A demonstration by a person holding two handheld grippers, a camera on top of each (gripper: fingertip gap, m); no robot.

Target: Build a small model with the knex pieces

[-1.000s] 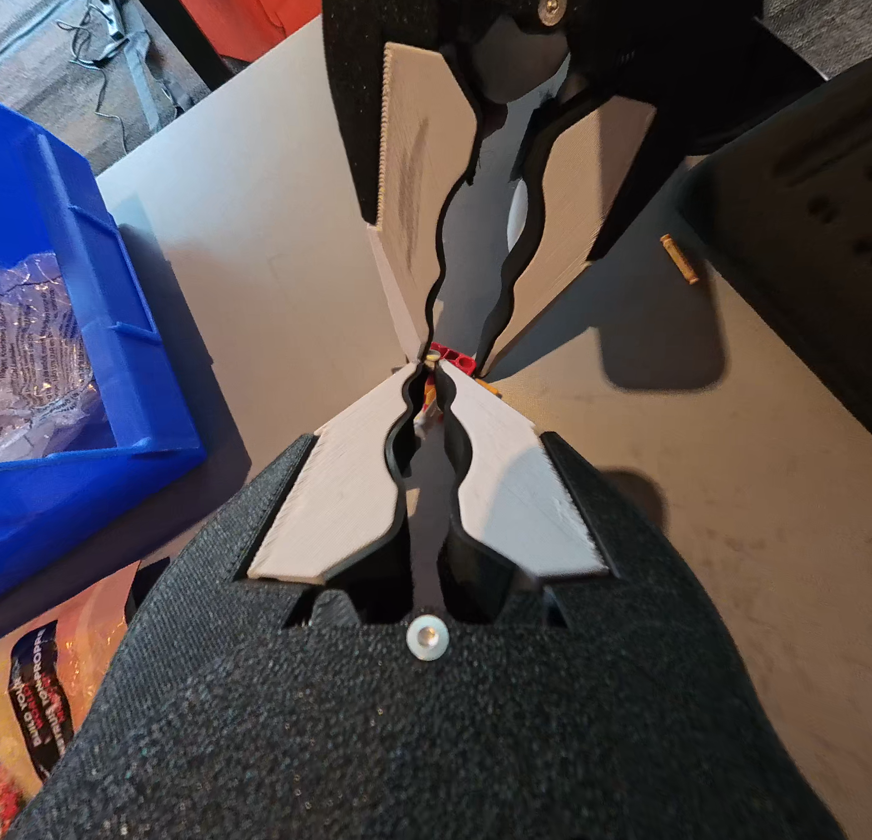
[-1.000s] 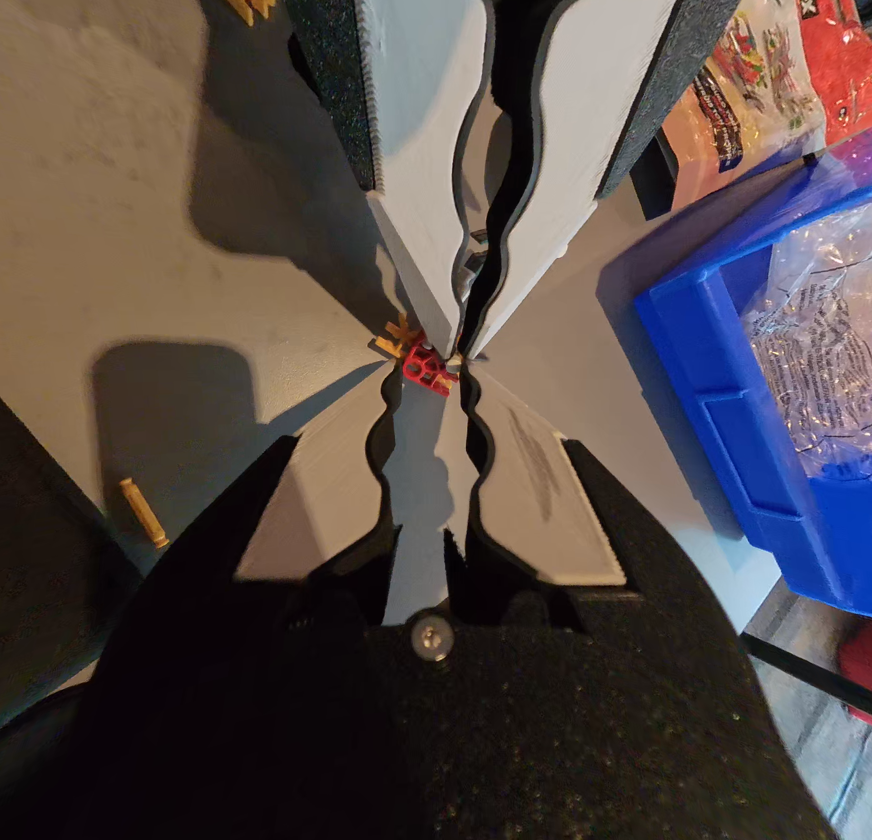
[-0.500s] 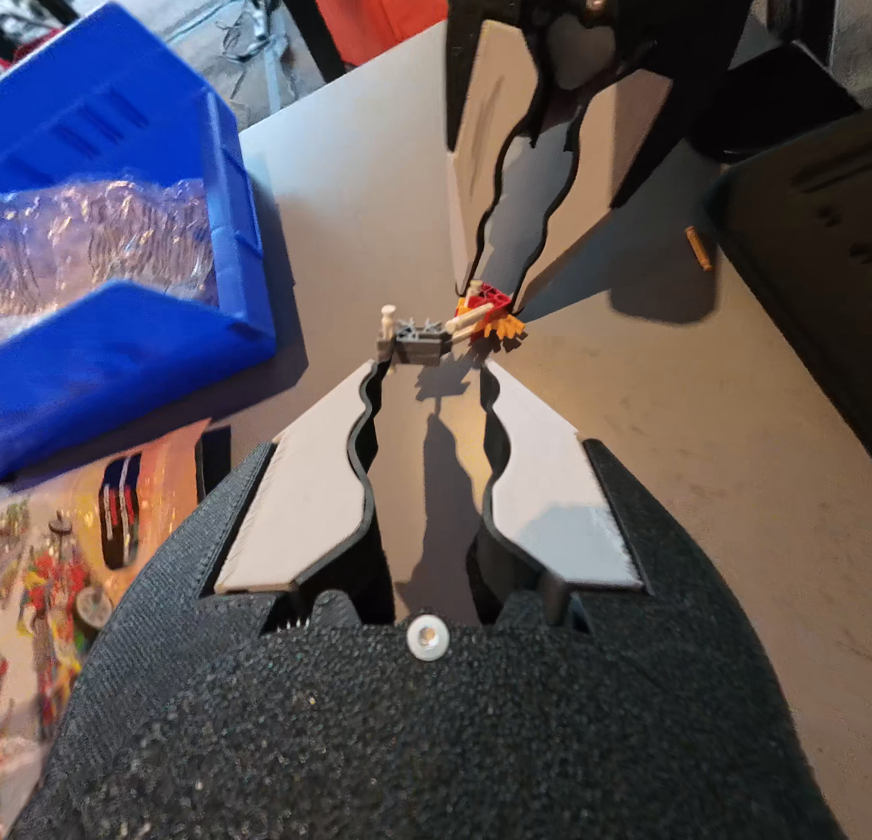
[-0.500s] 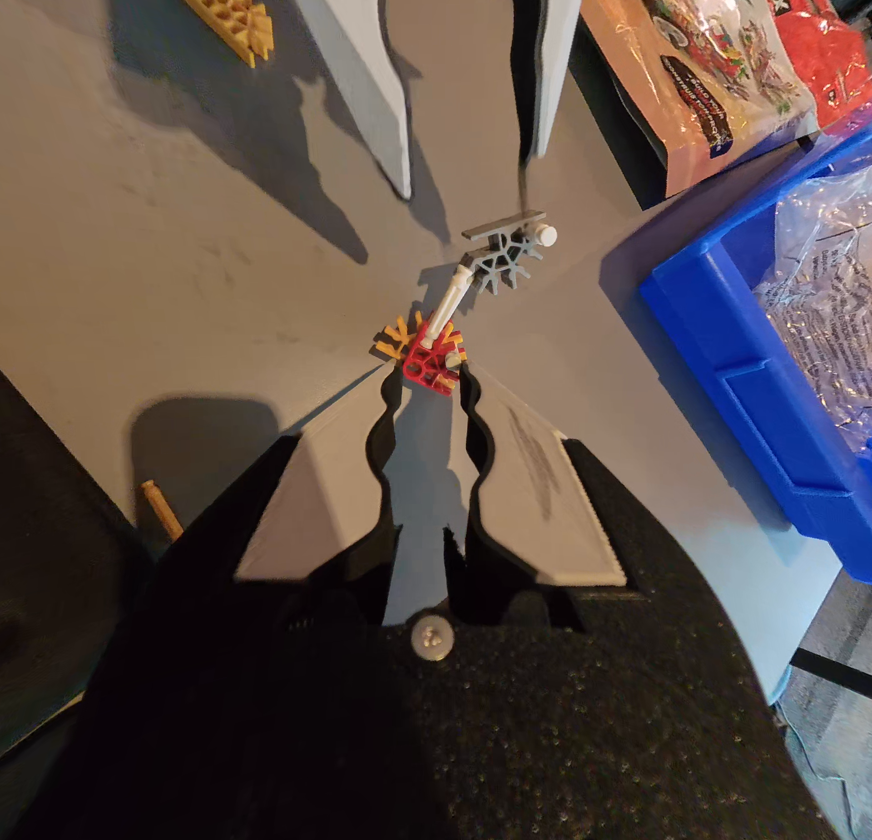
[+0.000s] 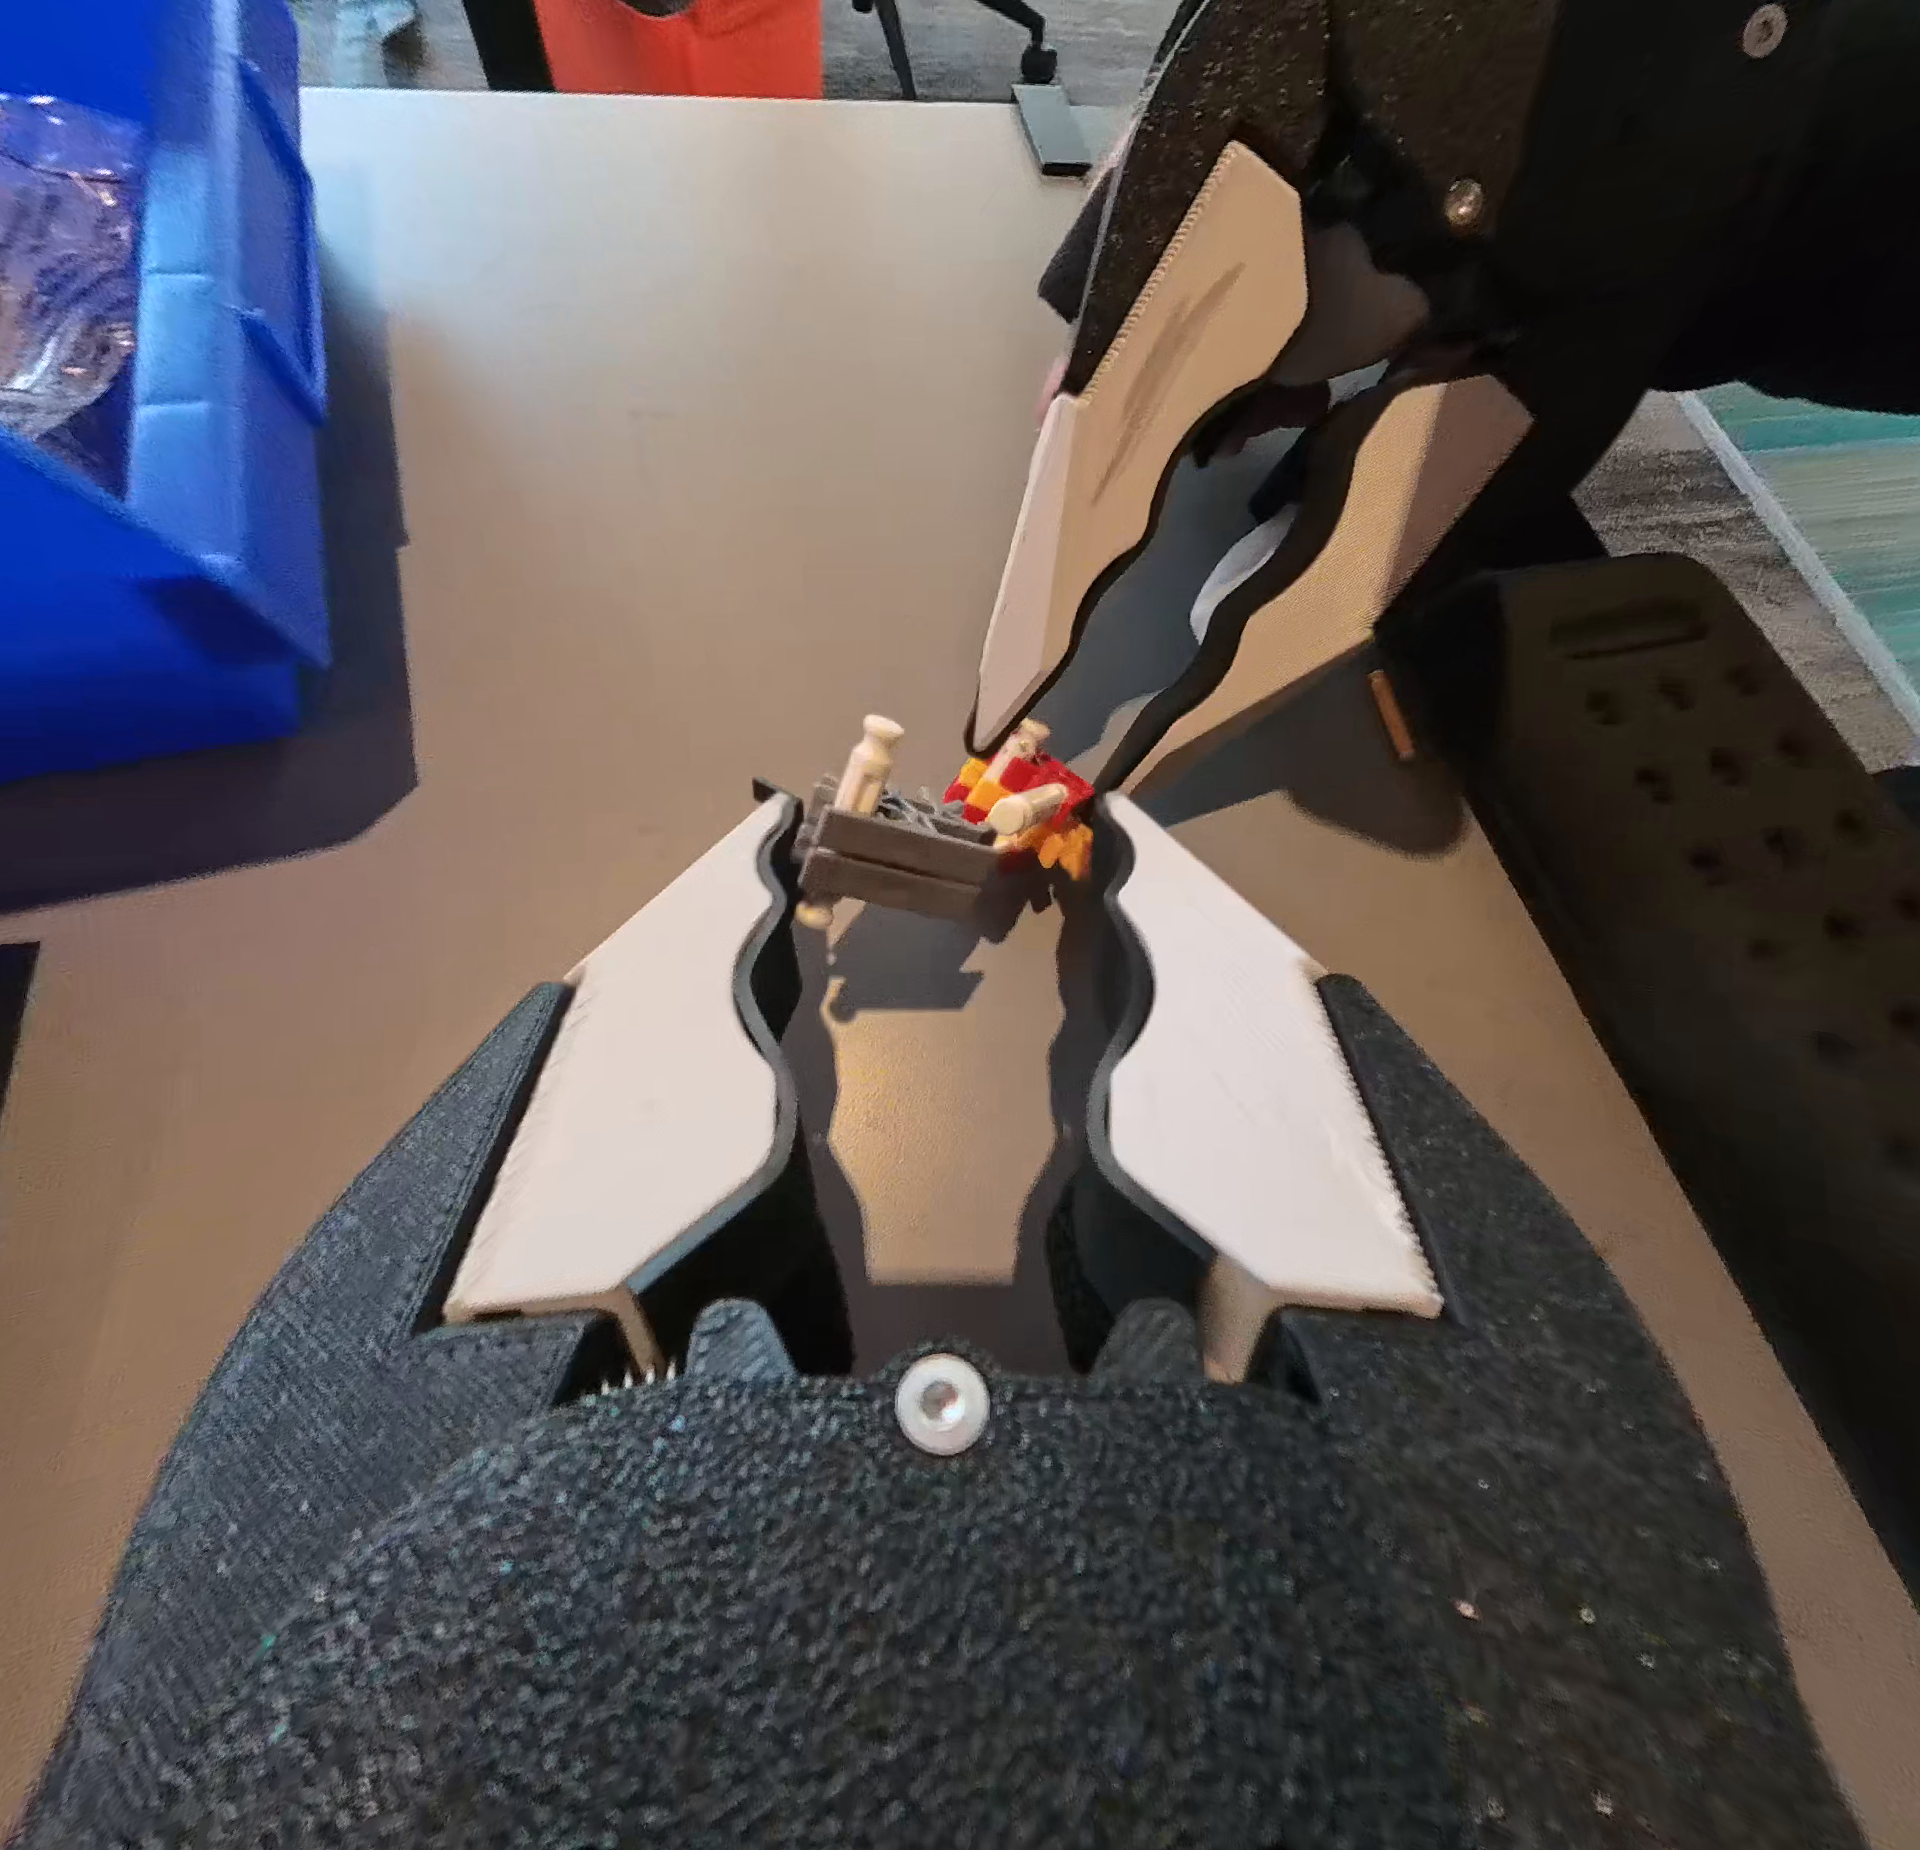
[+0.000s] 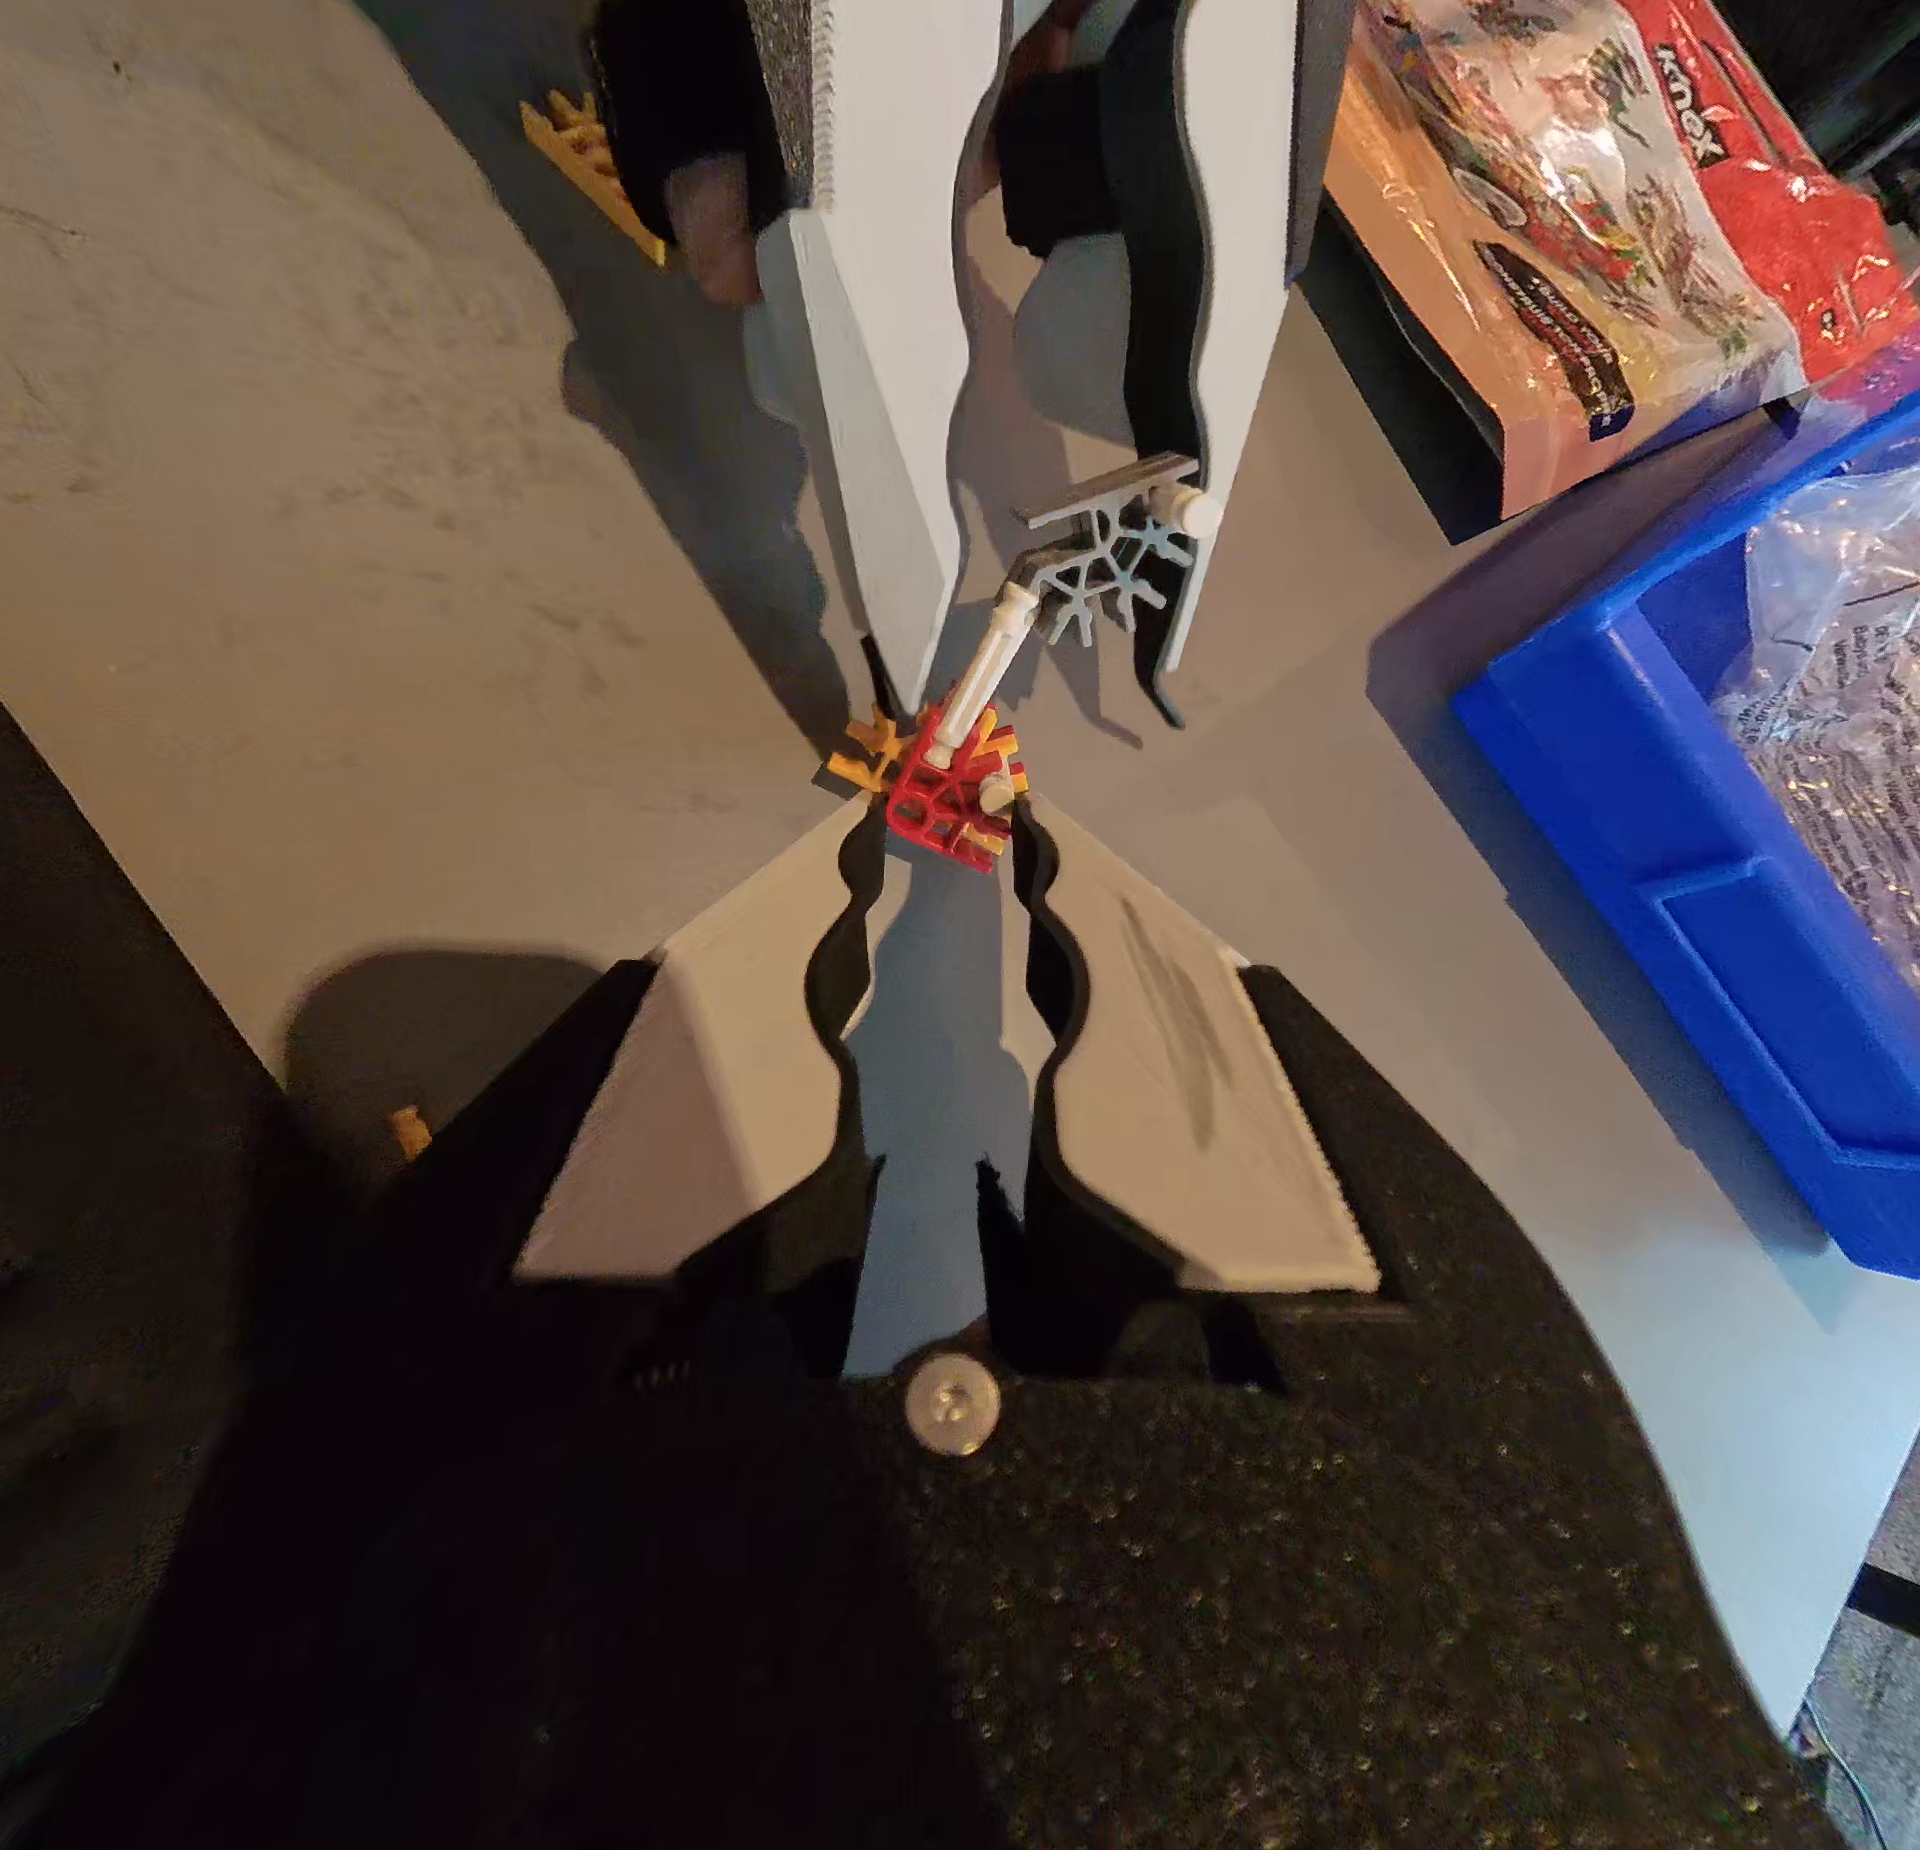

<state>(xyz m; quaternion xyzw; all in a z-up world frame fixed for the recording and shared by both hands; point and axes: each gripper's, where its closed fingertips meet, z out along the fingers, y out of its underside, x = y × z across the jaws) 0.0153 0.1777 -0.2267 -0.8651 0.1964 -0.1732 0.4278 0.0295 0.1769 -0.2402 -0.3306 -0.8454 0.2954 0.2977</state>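
The right tool (image 6: 940, 813) is seen closed on the red connector (image 6: 940, 798) of a small construction-toy assembly, its two fingertips pressed against that piece's sides. Orange connectors (image 6: 871, 751) are fanned out behind the red one, and a white rod (image 6: 982, 678) runs from it to a pair of grey snowflake-shaped connectors (image 6: 1101, 564), which carry a second white rod (image 6: 1190, 507).

The left tool (image 5: 945, 824) is held wide open, nothing gripped; the grey connectors (image 5: 899, 850) lie between its fingertips, touching the left one, with the red connector (image 5: 1023, 787) just beyond the right tip.

A second ago the left tool was shut at the assembly, tip to tip with the right one; half a second ago it had opened and drawn back, and now it is spread wider and brought up around the grey end.

The assembly is held just above the pale bench (image 5: 675, 398). A blue bin (image 6: 1714, 917) holding clear plastic bags is seen to one side, a printed bag of toy parts (image 6: 1621, 169) beyond it, a loose yellow connector (image 6: 582, 153) and a small tan rod (image 5: 1387, 714) elsewhere
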